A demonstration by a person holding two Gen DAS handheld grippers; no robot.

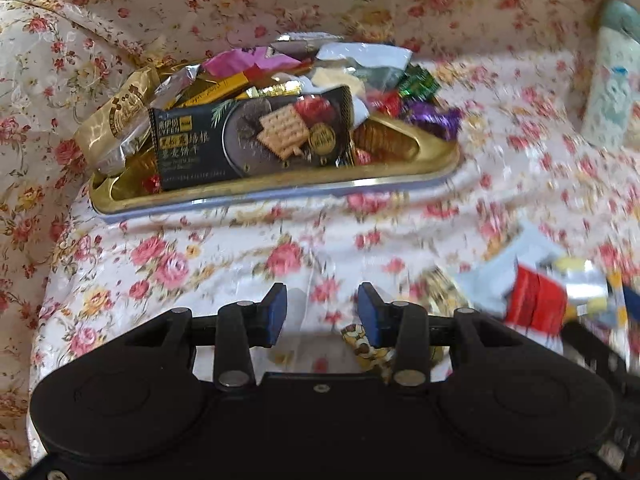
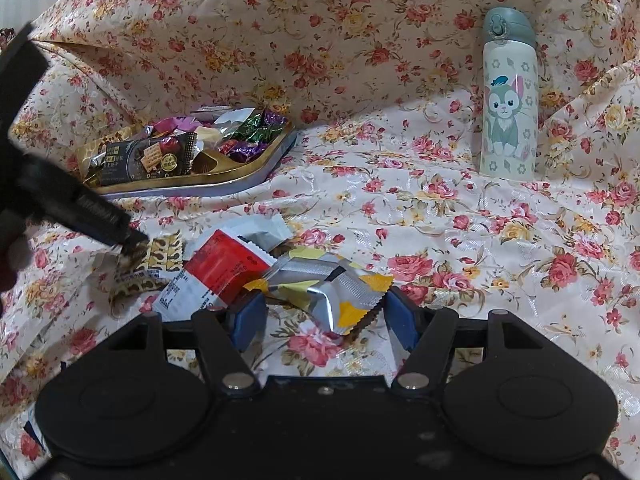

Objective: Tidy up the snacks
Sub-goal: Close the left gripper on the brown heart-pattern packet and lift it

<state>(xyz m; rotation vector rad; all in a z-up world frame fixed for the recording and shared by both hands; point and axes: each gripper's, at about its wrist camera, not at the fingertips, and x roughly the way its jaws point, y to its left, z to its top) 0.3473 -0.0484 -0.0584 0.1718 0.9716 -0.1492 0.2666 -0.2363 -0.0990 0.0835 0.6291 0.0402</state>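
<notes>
The right gripper stands wide around the silver-and-yellow foil snack packet, not yet pressing; it should close on the middle. The left gripper, half-open, holds nothing. The gold snack tray lies far left.

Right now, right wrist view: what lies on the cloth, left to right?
Left gripper → gold tray of snacks → red-white packet → yellow-silver packet between the right gripper's open fingers → cat bottle.
</notes>
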